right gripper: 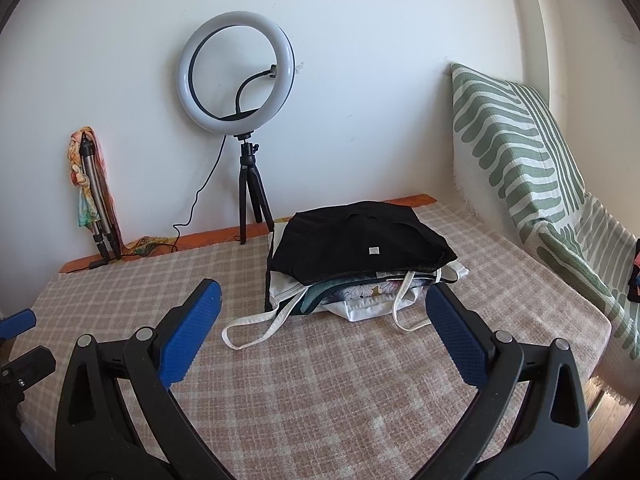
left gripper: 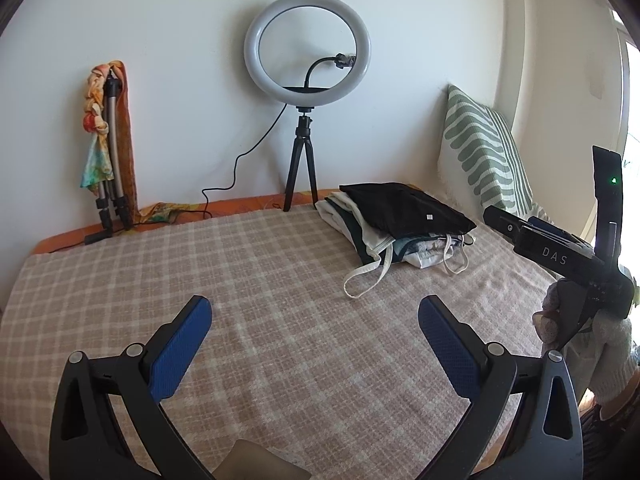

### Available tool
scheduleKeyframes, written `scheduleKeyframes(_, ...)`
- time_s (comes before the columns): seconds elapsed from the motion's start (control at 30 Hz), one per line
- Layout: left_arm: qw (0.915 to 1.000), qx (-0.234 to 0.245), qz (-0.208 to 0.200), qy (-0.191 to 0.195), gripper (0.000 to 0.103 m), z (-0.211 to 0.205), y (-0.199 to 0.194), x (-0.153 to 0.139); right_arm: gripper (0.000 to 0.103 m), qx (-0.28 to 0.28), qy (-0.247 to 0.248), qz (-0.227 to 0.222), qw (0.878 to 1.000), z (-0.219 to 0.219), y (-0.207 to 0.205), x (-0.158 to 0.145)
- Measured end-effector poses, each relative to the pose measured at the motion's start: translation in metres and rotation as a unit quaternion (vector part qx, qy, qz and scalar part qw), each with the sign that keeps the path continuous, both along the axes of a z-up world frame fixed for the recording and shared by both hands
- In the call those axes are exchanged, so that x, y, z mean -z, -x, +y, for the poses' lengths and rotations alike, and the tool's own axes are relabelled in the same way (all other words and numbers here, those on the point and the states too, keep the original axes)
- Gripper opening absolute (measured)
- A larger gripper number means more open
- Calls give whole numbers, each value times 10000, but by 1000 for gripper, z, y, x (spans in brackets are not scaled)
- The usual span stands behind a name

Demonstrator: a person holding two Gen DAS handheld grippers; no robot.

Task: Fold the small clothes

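Item: pile of small clothes (right gripper: 360,268), stacked on the checked blanket (right gripper: 320,380) toward the far right, near the striped cushion (right gripper: 520,152). A black garment (right gripper: 356,244) is laid on top; white straps (right gripper: 256,326) trail forward. The fabric is judged light, limp and non-fragile; grasping at an edge or strap is advised. Left gripper (left gripper: 316,344) and right gripper (right gripper: 324,332) are both spread wide, and nothing is held.

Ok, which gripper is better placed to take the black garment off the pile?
Probably the right gripper: the black garment lies straight ahead between its open fingers. From the left gripper the pile sits off to the right.
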State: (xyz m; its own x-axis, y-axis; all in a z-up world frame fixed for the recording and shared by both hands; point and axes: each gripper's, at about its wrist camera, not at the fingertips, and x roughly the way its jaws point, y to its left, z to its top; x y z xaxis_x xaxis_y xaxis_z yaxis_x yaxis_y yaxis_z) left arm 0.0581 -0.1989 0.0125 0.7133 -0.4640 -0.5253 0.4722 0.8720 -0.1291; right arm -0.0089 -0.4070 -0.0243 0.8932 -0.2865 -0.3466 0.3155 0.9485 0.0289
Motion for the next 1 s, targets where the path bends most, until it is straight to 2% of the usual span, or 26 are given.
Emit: scheduleKeyframes(1.0,10000,-76,-13,36,103,-2,3,-2,103,-12,-115,12,9999,1,2,3)
